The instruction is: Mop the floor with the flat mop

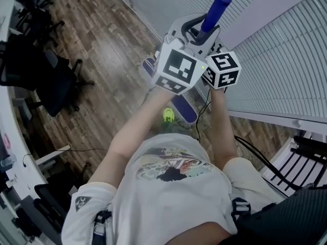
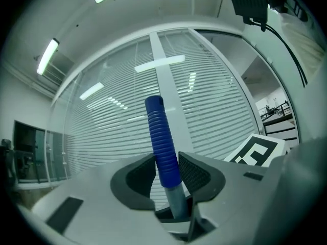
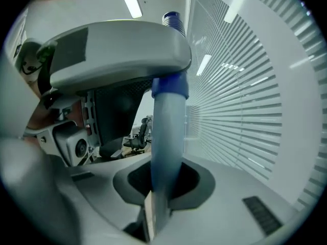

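A flat mop [image 1: 212, 15] stands nearly upright in front of a person, seen from above. Its top is a bright blue grip [image 2: 162, 142], round and ribbed like a coil. Below that runs a smooth, pale grey pole [image 3: 167, 137]. The mop head [image 1: 185, 111] is a long, flat, blue-purple pad lying on the floor [image 1: 102, 40], straight below the hands. The floor is brown wood planks with a dull shine.

The left tool [image 2: 167, 173] pinches the lower end of the ribbed grip, with its dark, textured pads pressed against both sides. The right tool [image 3: 163, 180] sits just beneath the left one and is clamped on the smooth pole, which fills the gap between its jaws. Both tools have matte grey plastic shells.

The person's bare forearms reach forward from a white T-shirt [image 1: 173, 188]. White horizontal blinds [image 1: 286, 60] stand just beyond the mop, and a black office chair [image 1: 51, 80] stands well apart to the left.
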### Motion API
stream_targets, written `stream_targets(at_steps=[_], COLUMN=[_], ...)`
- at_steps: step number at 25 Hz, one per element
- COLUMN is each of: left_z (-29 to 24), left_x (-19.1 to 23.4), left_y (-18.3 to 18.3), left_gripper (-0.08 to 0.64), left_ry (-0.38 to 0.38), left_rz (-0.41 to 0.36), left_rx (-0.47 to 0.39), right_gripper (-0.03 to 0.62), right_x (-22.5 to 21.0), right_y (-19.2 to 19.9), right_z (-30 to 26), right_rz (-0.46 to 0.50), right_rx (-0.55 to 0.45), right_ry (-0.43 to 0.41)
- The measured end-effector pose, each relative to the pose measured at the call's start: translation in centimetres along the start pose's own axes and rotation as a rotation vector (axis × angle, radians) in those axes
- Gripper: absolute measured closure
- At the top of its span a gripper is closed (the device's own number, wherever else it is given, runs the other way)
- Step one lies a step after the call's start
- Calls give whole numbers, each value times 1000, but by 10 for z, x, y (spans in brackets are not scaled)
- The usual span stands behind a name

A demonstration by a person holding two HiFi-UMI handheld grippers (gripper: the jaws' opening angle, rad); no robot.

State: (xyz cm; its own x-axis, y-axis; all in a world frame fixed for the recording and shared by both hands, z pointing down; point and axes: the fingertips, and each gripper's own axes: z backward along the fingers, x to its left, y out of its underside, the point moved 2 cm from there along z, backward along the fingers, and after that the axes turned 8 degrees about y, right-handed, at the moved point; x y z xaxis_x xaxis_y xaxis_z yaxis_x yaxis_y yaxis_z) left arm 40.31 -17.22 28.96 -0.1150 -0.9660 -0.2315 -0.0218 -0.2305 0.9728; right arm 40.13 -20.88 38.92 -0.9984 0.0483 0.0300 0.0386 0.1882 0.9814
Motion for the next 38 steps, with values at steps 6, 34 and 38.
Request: stream_targets(at_steps=[6, 34, 38], left_z=[35, 305, 325], left_x=[44, 104, 94], left_y=[-18, 23, 24], left_gripper=[436, 436, 434], left_ry=[-116, -484, -443], left_rz=[-25, -22, -40], left_rx=[4, 186, 197], right_gripper=[526, 526, 526], right_x=[38, 332, 350], right_y=[-37, -26, -24], right_z=[-30, -88, -78], right_rz=[20, 111, 98], right_rx=[-40, -39, -59], right_ry=[-88, -617, -586])
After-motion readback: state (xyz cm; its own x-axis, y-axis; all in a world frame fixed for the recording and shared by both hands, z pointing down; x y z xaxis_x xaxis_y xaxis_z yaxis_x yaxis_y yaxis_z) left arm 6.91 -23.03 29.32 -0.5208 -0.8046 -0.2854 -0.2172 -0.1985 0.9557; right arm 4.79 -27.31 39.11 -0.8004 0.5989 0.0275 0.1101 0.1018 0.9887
